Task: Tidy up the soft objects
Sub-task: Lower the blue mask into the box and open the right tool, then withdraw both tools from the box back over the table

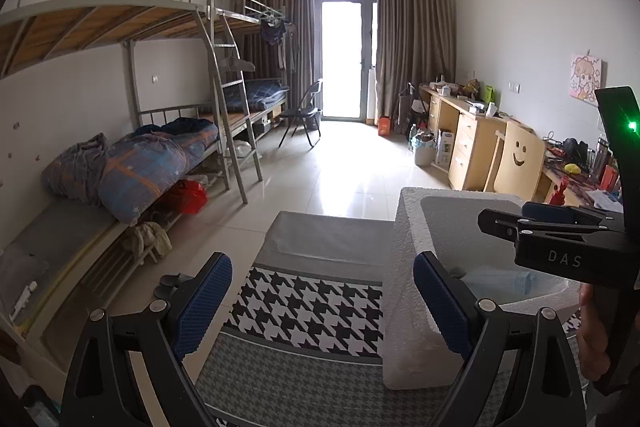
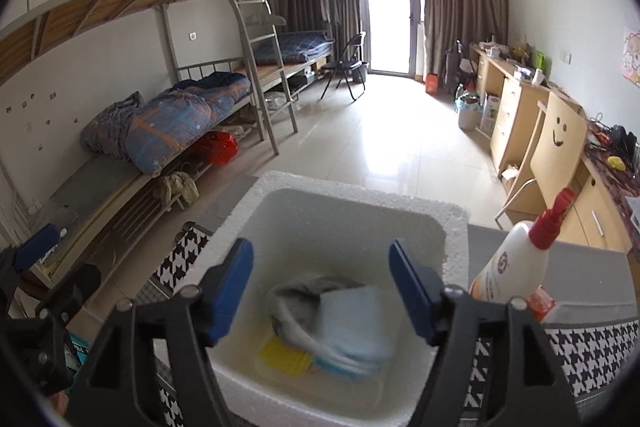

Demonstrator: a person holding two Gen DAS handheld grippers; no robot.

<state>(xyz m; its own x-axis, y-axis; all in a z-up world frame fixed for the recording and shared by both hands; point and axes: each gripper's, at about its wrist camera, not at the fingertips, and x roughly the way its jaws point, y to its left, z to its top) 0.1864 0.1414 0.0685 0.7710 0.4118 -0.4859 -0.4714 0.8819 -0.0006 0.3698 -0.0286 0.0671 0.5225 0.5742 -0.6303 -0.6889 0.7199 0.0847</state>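
Note:
A white foam box stands on a houndstooth cloth. Inside it lie a grey soft item, a light blue cloth, blurred, and a yellow sponge-like piece. My right gripper is open and empty, directly above the box's inside. My left gripper is open and empty, just left of the box, over the cloth. The right gripper also shows in the left wrist view, over the box.
A white bottle with a red cap stands right of the box. Bunk beds with blue quilts line the left wall. Desks and a smiley-face chair line the right. Tiled floor runs to the balcony door.

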